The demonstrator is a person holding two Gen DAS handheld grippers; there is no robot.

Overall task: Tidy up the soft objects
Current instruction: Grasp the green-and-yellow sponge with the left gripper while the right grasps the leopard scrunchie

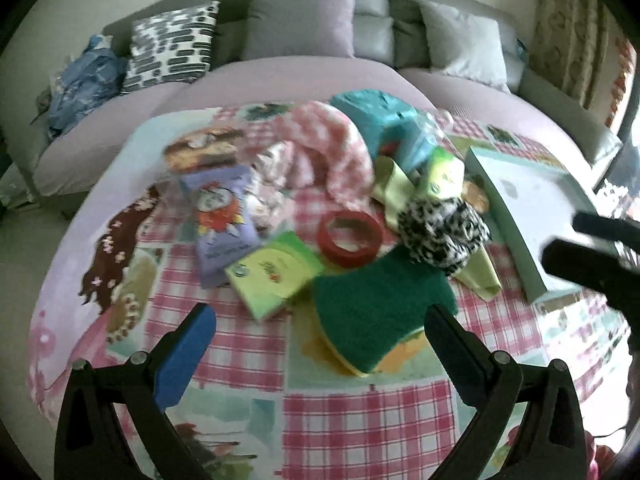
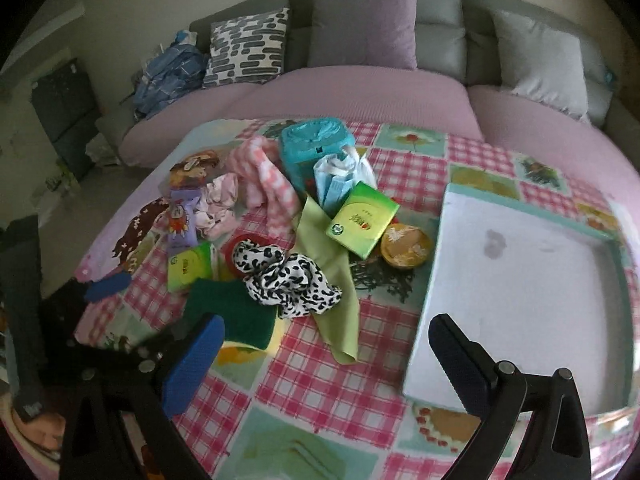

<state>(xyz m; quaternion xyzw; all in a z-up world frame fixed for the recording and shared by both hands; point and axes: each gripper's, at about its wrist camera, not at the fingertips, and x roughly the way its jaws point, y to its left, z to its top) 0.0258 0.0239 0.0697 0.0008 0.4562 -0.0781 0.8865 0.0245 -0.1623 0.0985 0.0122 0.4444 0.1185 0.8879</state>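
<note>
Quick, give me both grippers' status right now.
Left gripper: open, holding nothing, above the green sponge.
Right gripper: open, holding nothing.

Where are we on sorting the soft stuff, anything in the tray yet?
Nothing done: the tray holds nothing. Nothing in hand either; the left gripper and right gripper are both open. Left: the whole pile, including the green sponge, spotted cloth and pink checked cloth, still lies on the tablecloth.

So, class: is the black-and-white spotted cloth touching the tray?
Apart. The right wrist view shows checked tablecloth between the spotted cloth and the tray.
</note>
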